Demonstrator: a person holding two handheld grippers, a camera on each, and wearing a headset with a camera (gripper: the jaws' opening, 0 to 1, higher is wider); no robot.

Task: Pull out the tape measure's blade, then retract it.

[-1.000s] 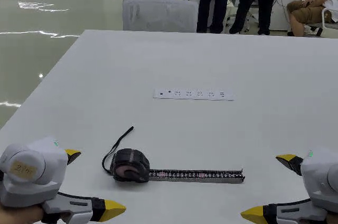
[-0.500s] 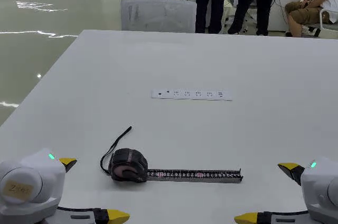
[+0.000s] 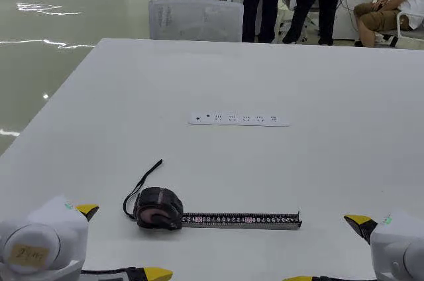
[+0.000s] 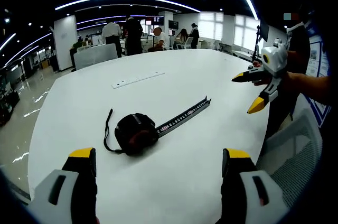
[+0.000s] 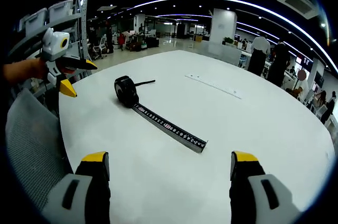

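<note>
Nearest us our left gripper (image 4: 158,155) and right gripper (image 5: 169,156) gape wide, holding nothing; between them on the white table (image 3: 265,75) lies the tape measure (image 3: 159,207), blade (image 3: 242,219) pulled out, which we judge could snap back hard and send the unheld tool skidding.

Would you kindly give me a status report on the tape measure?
Left hand-held gripper, right hand-held gripper: open, holding nothing. Tape measure on table, blade out. Power strip beyond, not obstructing.
</note>
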